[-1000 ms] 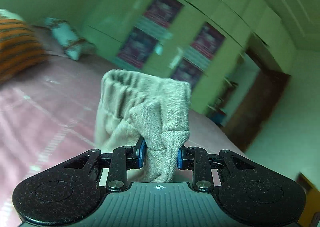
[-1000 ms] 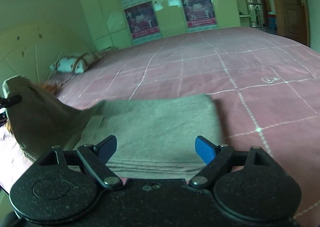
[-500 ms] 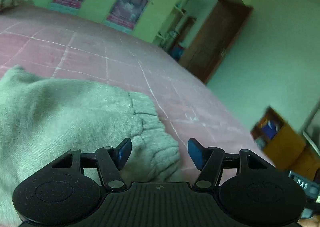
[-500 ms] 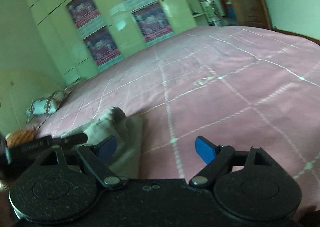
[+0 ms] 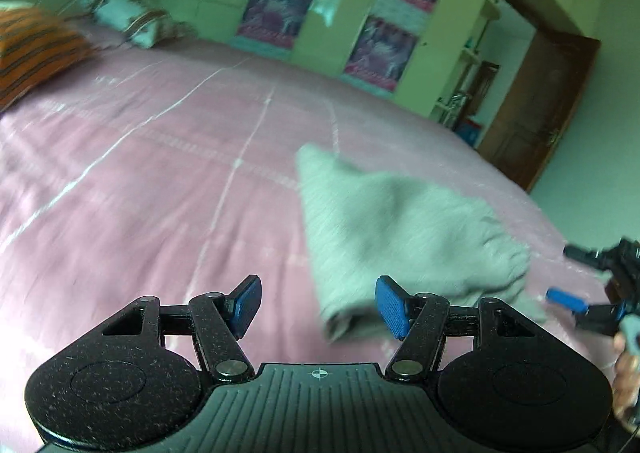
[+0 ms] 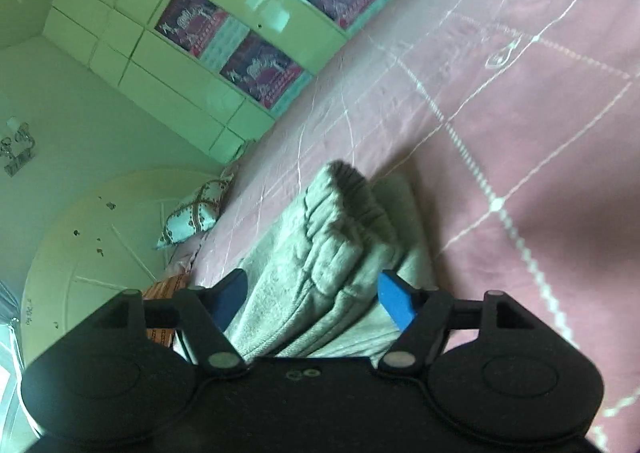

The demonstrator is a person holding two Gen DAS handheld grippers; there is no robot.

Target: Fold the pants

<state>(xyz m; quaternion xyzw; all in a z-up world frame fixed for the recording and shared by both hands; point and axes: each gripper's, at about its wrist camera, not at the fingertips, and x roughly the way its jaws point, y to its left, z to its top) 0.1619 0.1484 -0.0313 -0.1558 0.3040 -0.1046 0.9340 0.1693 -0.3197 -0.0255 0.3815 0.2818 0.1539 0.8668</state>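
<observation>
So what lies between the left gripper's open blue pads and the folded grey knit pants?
Only bare pink quilted bedspread, in the left wrist view: left gripper stands open and empty, grey pants beside its right pad.

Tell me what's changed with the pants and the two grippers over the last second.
The left gripper let go of the pants, which it had held bunched up off the bed; they now lie folded on the pink bedspread, and its jaws stand open and empty. The right gripper has rolled and moved in over the pants' waistband, jaws closing but not yet pressing. Bedspread and pillows are unchanged.
</observation>
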